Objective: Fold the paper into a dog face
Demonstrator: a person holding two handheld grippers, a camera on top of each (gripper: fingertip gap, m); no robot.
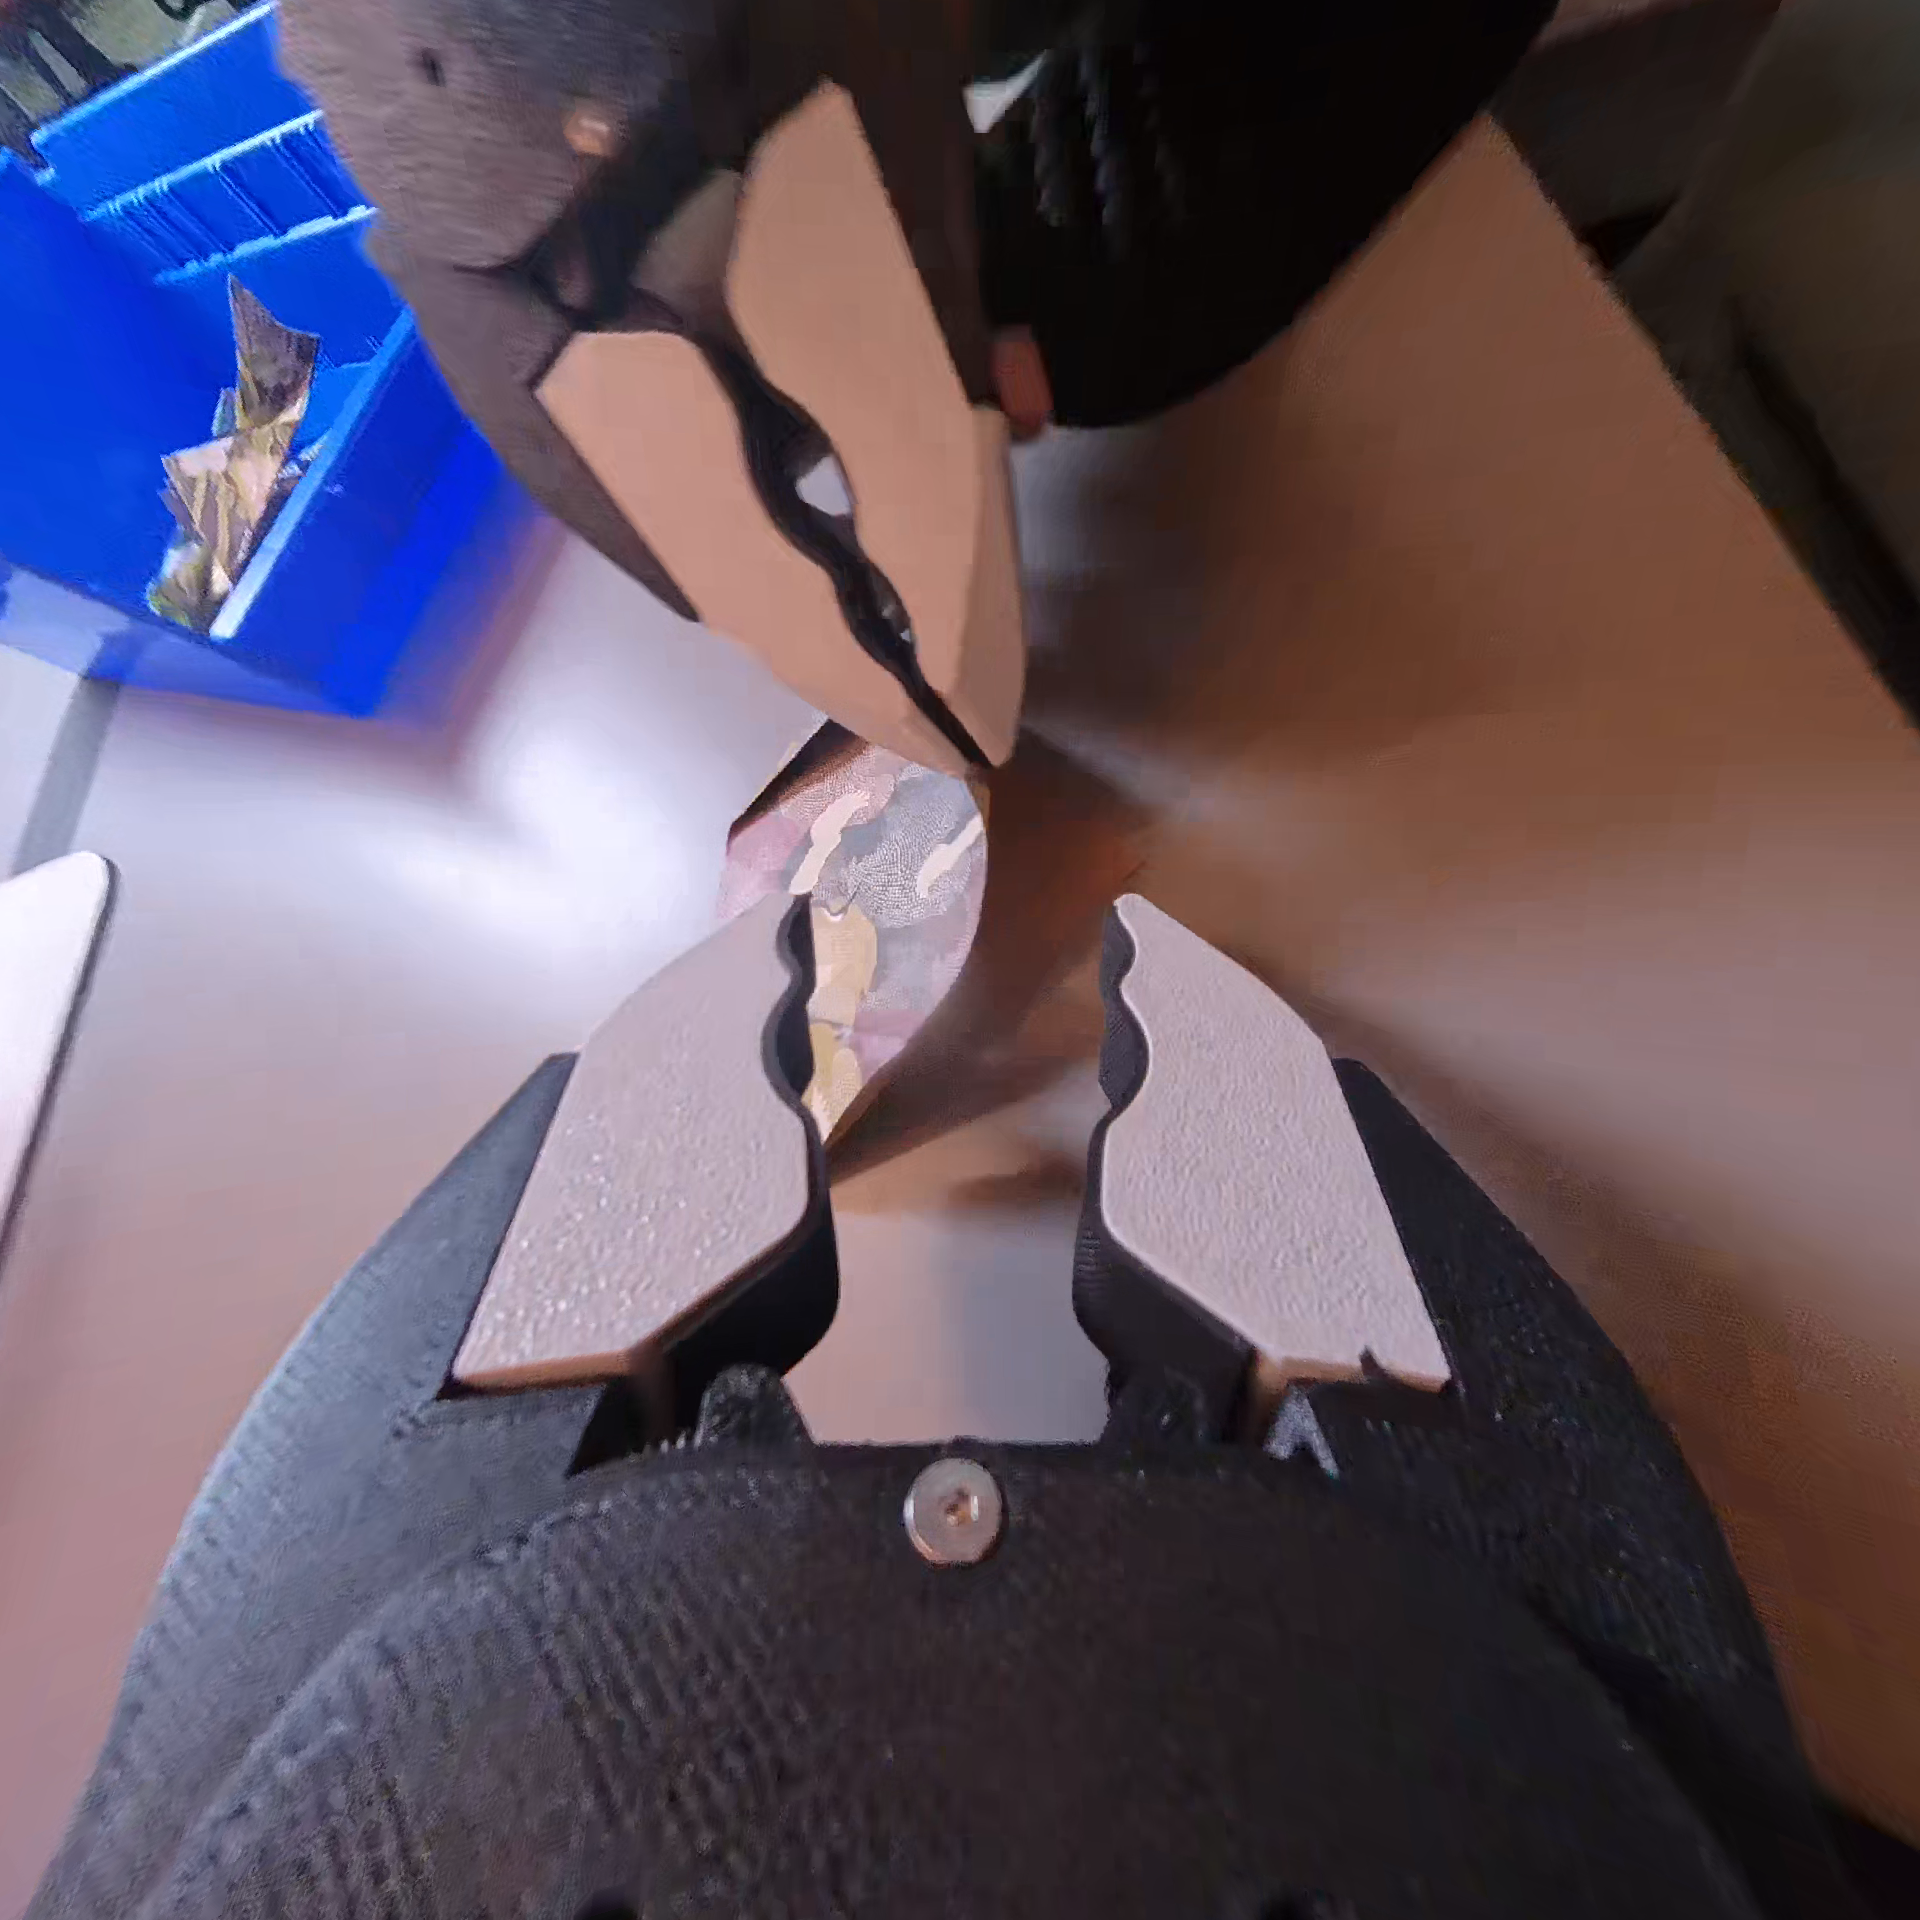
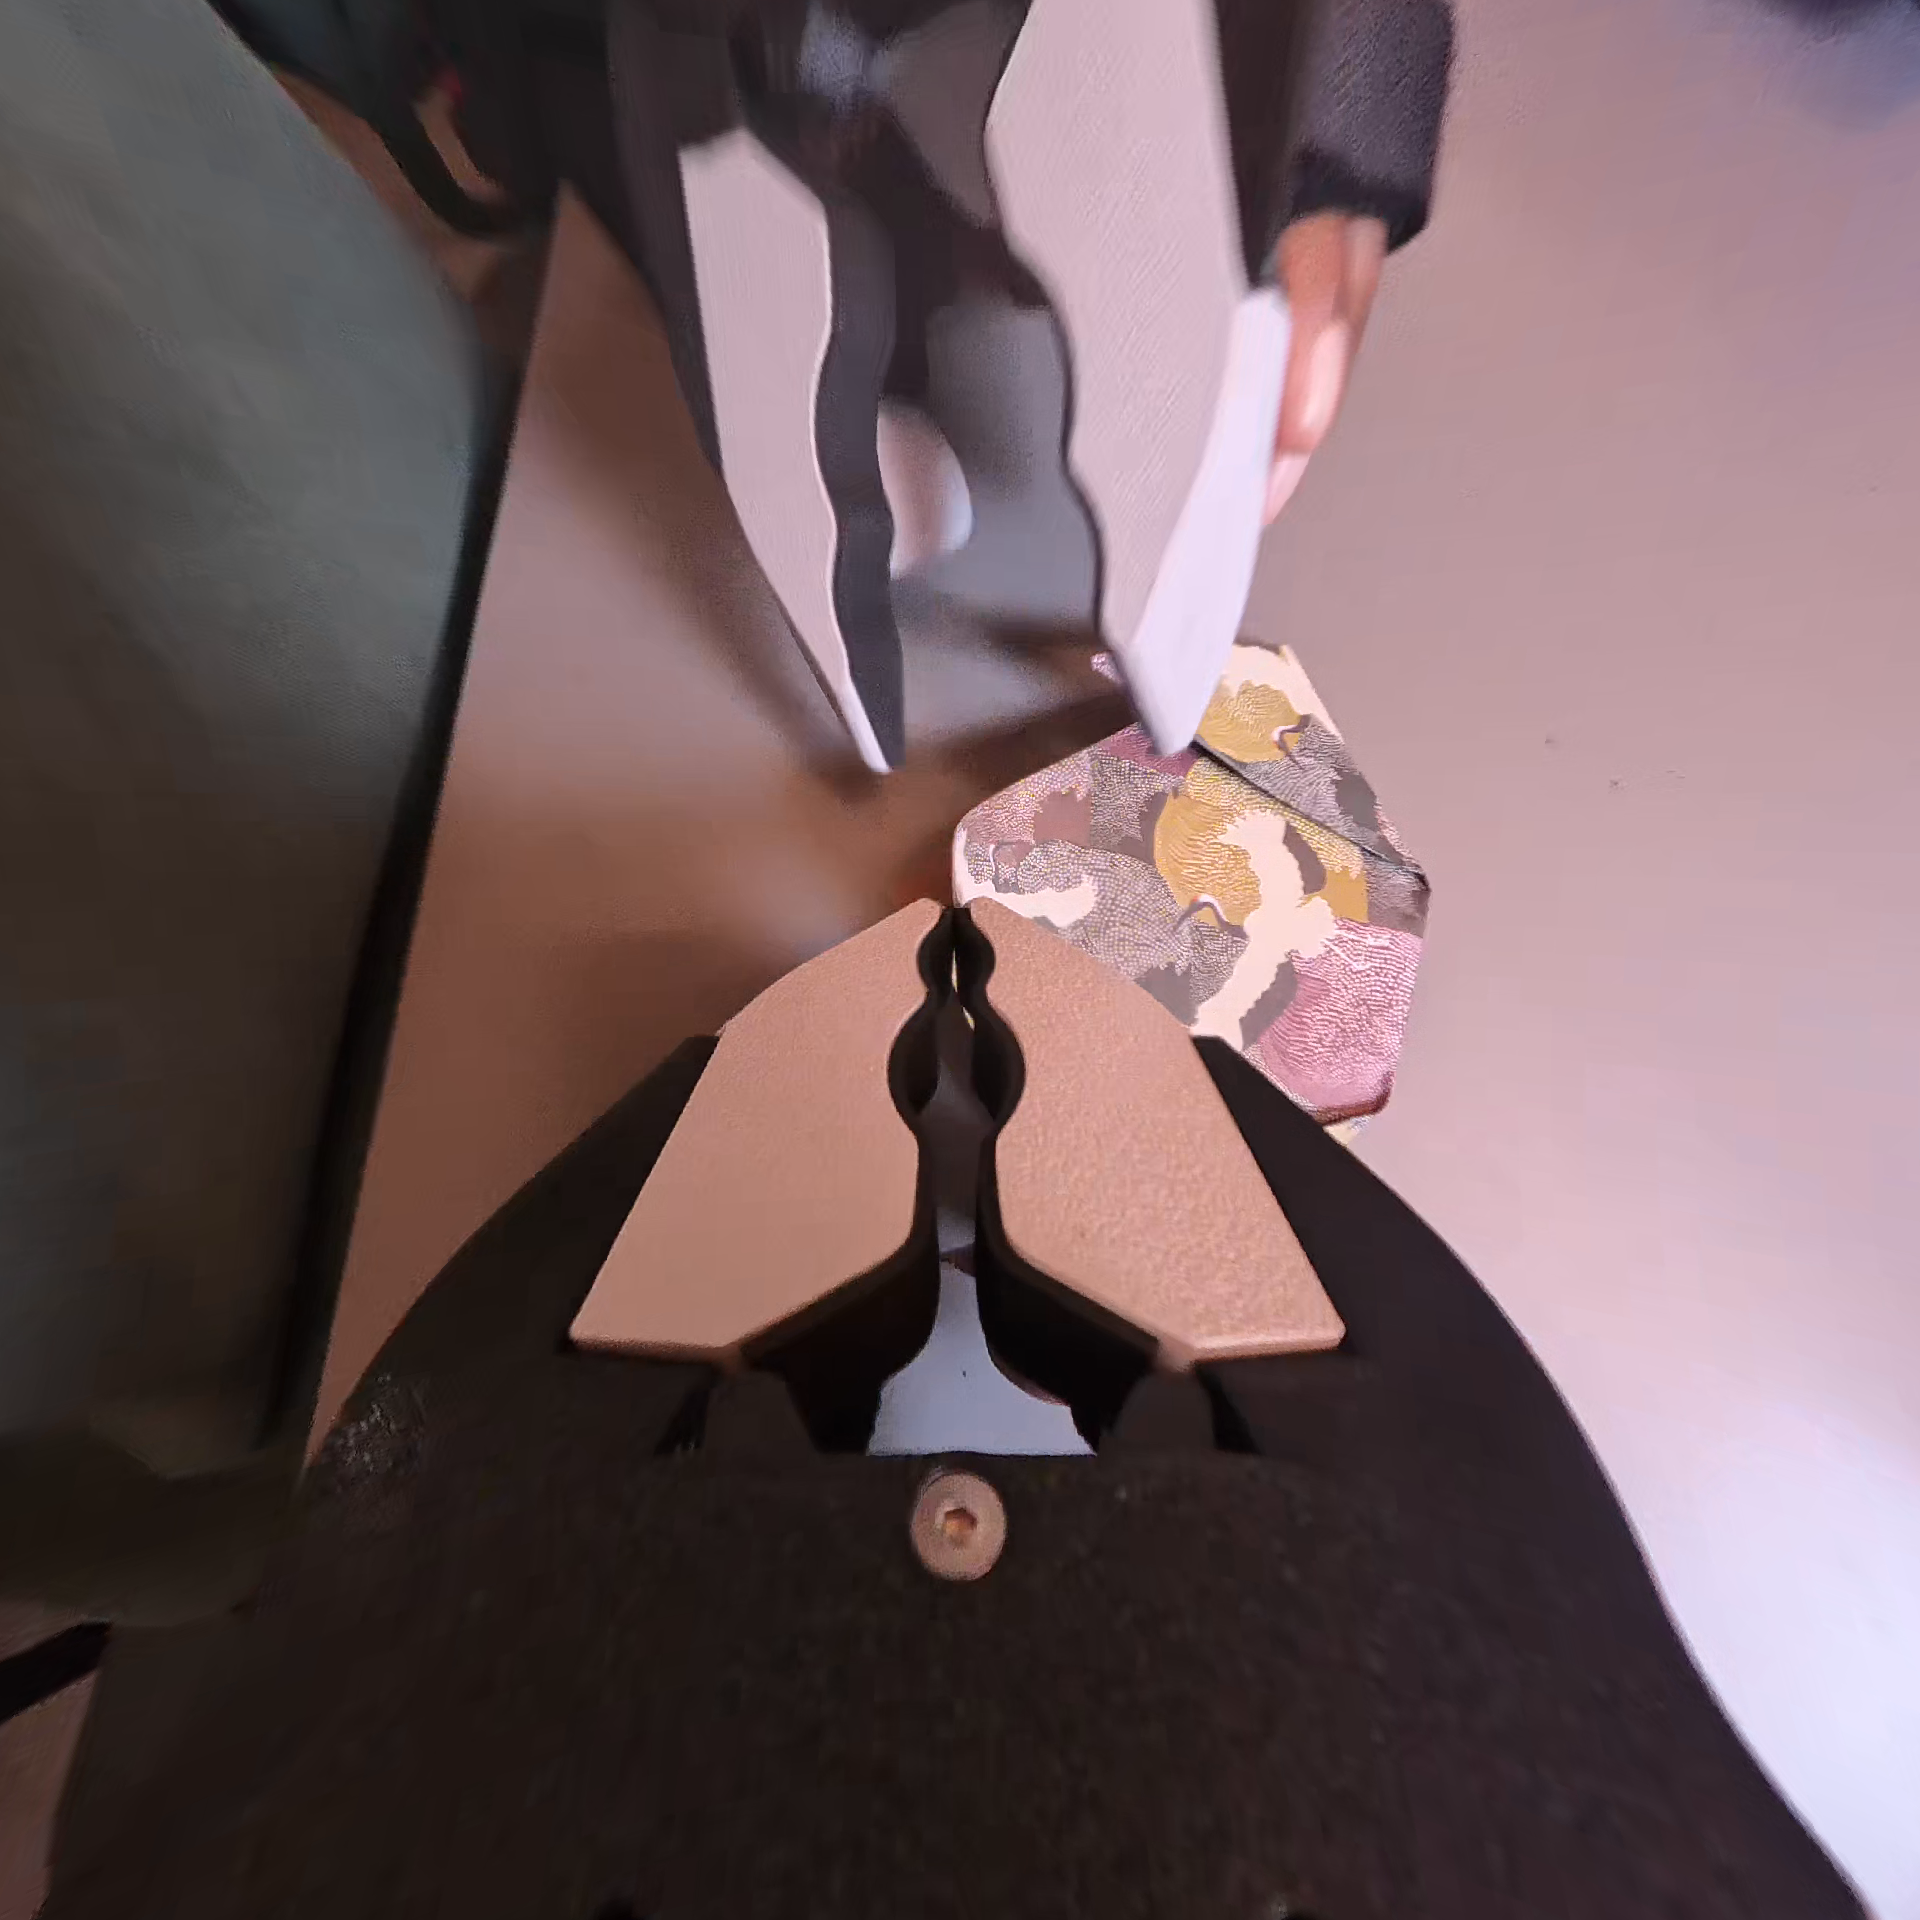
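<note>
The right gripper [image 2: 954,914] pinches the folded paper [image 2: 1205,894] (flowery, pink and yellow); the left gripper [image 1: 951,914] has its fingers spread, one tip on it.

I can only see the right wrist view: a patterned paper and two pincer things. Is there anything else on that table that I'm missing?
Observer: Yes. The left wrist view shows a blue bin off to the left.
Operator: Is anything in it?
Observer: Crumpled or folded patterned papers, similar to the paper you see.
Operator: Anything more?
Observer: A pale board with a rounded corner at that view's left edge, well apart from the open left gripper.
</note>
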